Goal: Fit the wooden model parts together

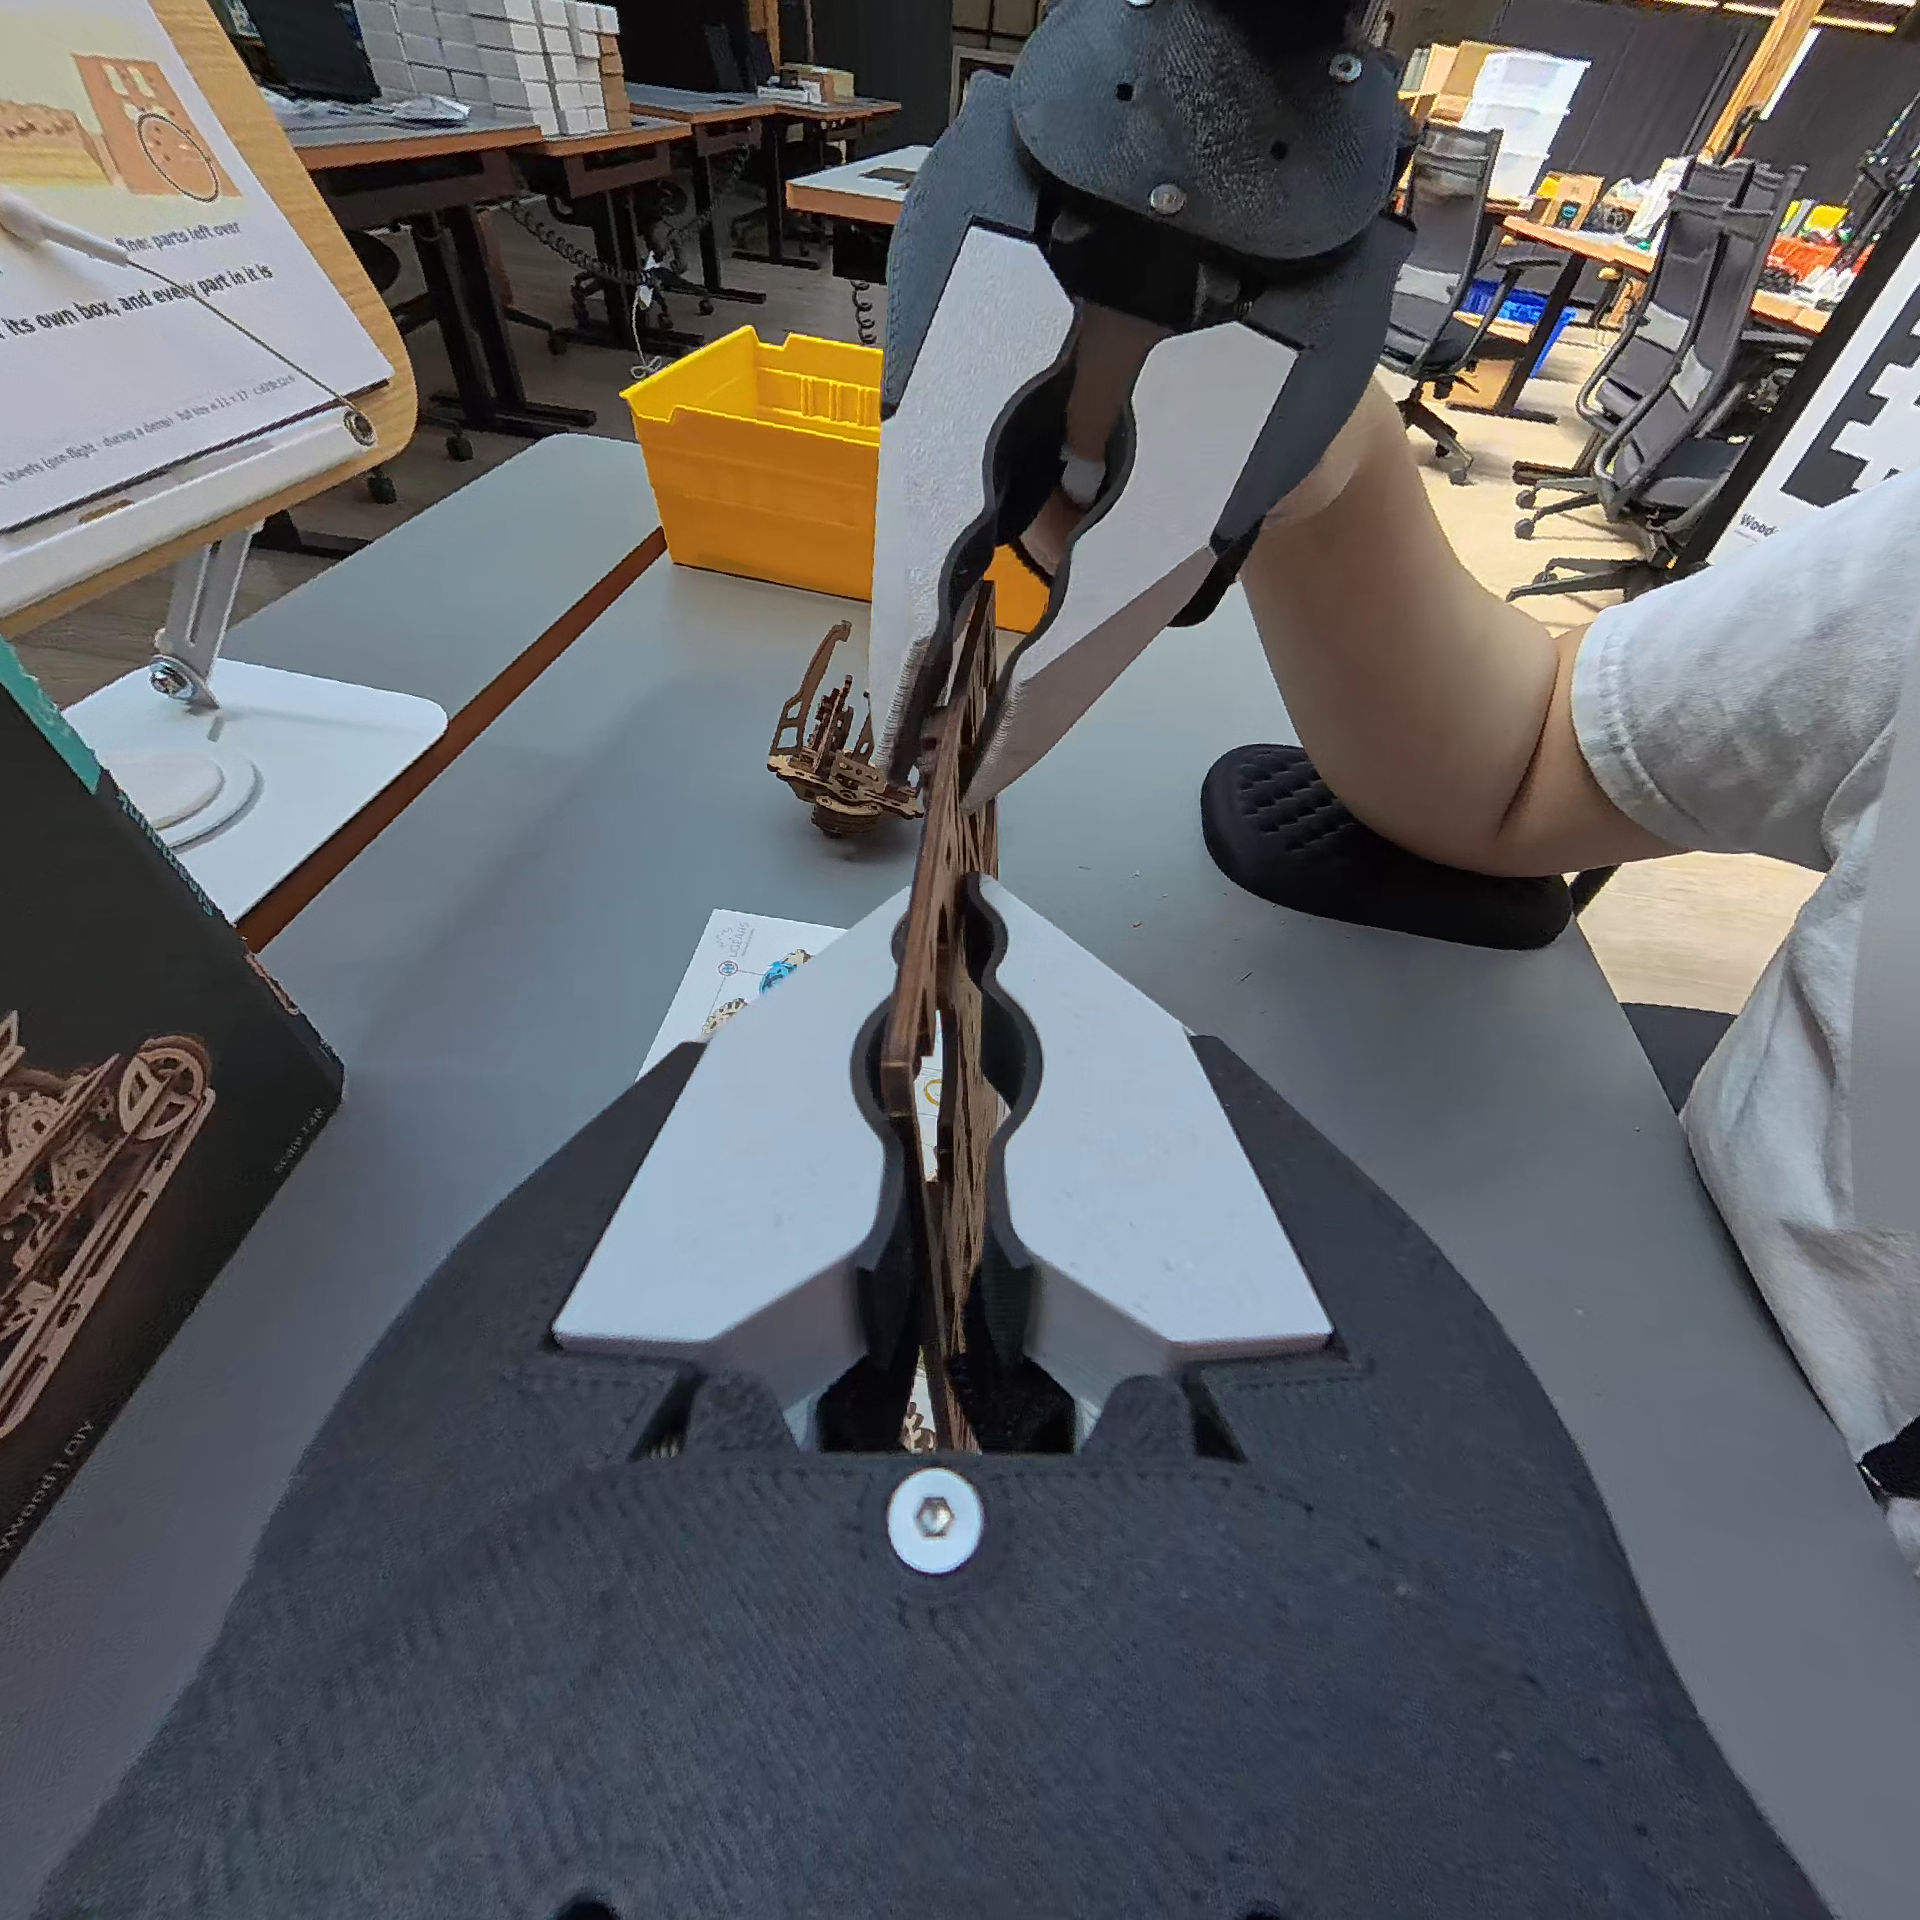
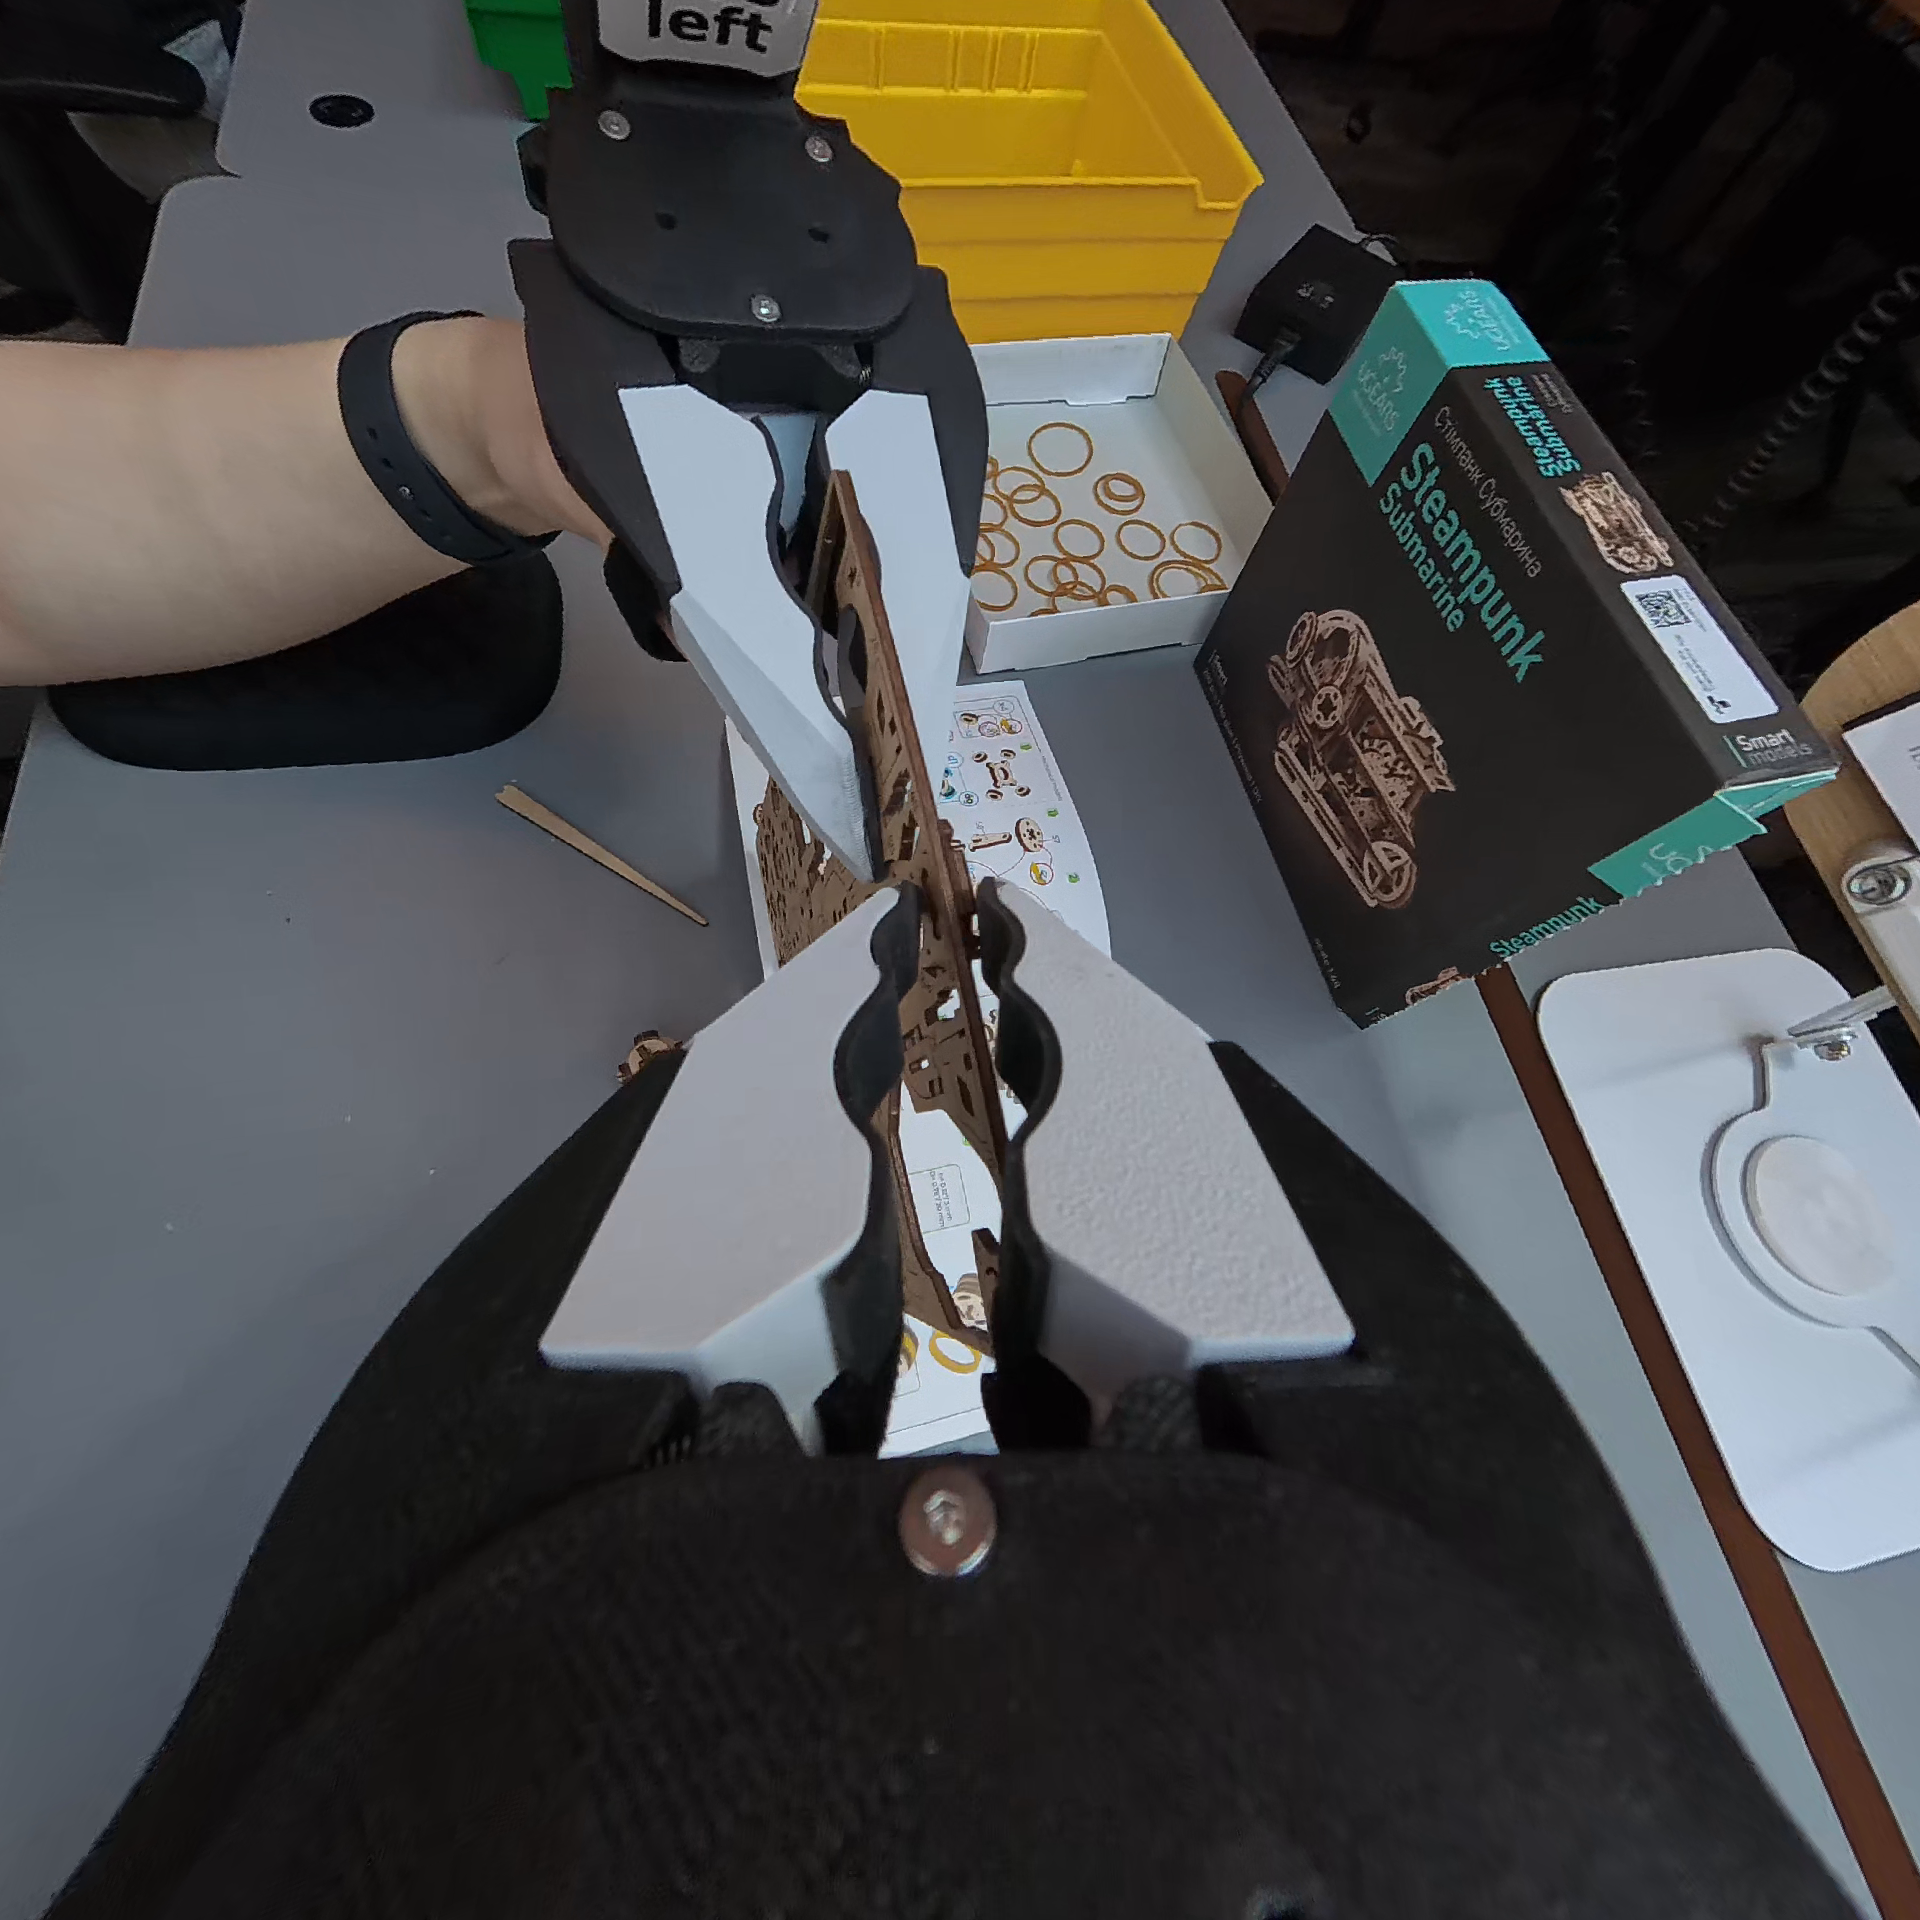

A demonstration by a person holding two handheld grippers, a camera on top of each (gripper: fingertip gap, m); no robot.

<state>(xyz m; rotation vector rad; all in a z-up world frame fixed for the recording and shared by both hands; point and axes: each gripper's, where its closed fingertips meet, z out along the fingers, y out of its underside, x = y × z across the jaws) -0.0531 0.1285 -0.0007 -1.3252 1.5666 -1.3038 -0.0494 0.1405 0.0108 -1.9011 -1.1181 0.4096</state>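
A thin laser-cut wooden parts sheet (image 1: 940, 997) is held edge-on above the grey table, between both grippers. My left gripper (image 1: 951, 894) is shut on its near end. My right gripper (image 1: 940, 769) comes in from above and is shut on the far end. In the right wrist view, my right gripper (image 2: 945, 899) pinches the sheet (image 2: 894, 707) and the left gripper (image 2: 883, 831) faces it from the top. A small, partly built wooden model (image 1: 842, 748) stands on the table just left of the right gripper's tips. Another cut wooden sheet (image 2: 795, 873) lies on the instruction leaflet (image 2: 1023, 800).
A yellow bin (image 2: 1039, 156) and a white tray of rubber bands (image 2: 1101, 520) sit at the back. The model's box (image 2: 1455, 675) leans on the right, beside a white stand base (image 2: 1766, 1247). A wooden stick (image 2: 603, 857) and a black arm rest (image 2: 312, 696) lie on the left. Both grippers' tips are close together, under 4 cm apart.
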